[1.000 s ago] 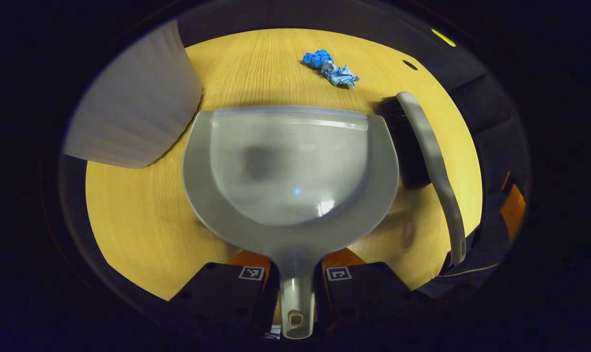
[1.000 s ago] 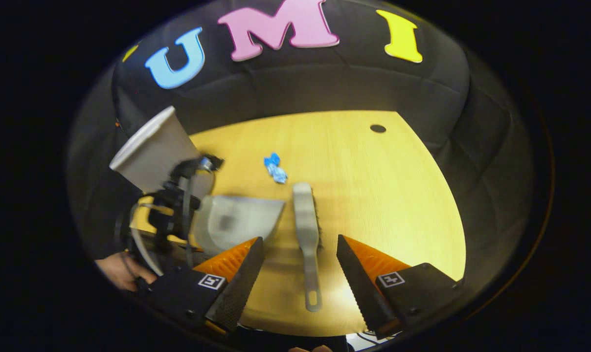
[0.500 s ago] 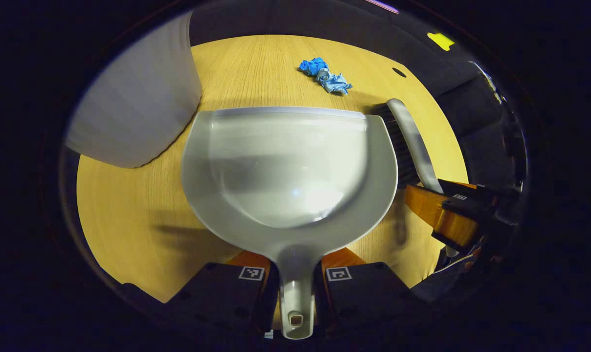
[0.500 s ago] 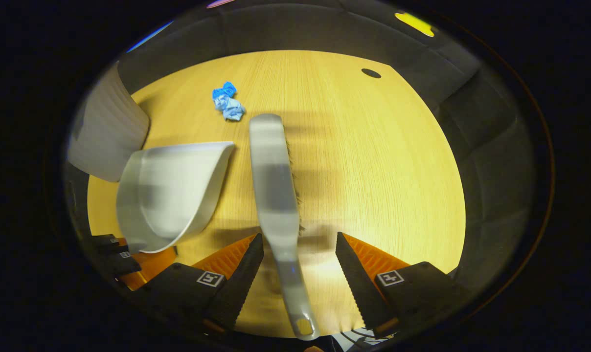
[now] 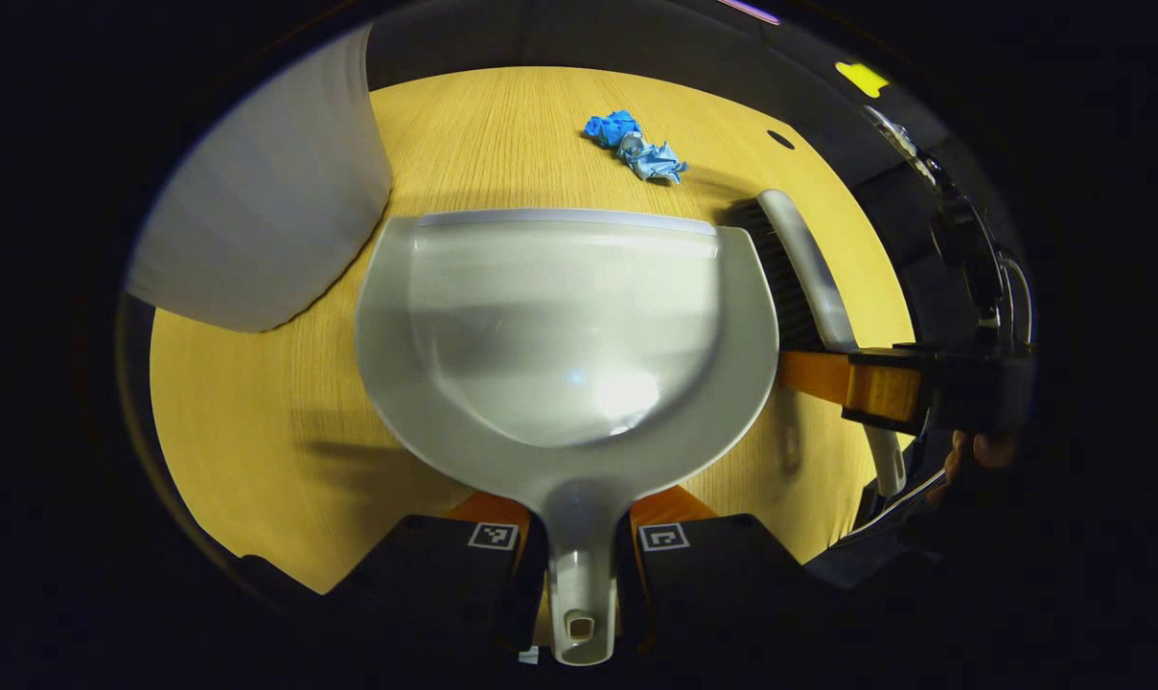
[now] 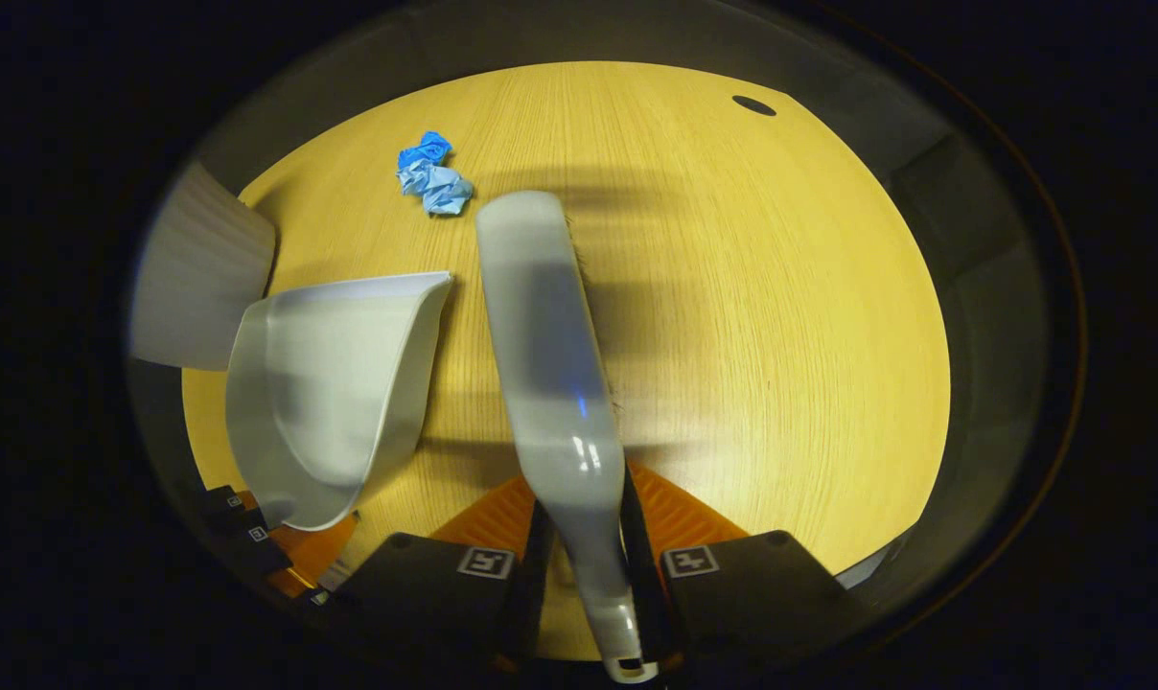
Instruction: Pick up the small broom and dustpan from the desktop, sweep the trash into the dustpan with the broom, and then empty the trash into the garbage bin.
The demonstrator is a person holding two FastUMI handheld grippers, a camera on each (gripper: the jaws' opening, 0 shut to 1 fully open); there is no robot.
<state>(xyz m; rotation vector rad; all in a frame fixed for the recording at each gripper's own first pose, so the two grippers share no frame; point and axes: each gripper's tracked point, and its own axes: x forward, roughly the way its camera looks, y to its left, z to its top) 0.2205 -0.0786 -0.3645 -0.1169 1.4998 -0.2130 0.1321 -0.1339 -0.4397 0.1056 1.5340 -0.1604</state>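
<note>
**Both tools gripped on the counter**

In the left gripper view, the left gripper has its jaws closed tight on the handle of the dustpan, one finger pressing each side. The pan spreads from centre toward 12 o'clock, its front lip facing the blue trash at about 1 o'clock on the counter. The pale bin stands at 10 o'clock, just beside the pan's rim. At 3 o'clock the broom lies along the pan's edge, bristles toward the pan, with the right gripper reaching in across its handle and a hand behind it.

In the right gripper view, the right gripper has its jaws closed on the broom's handle; the broom runs from 6 o'clock up toward 12, its head near the trash at 11 o'clock. The dustpan sits at 9 o'clock, close beside the broom, with the bin beyond it at 10 o'clock.
</note>
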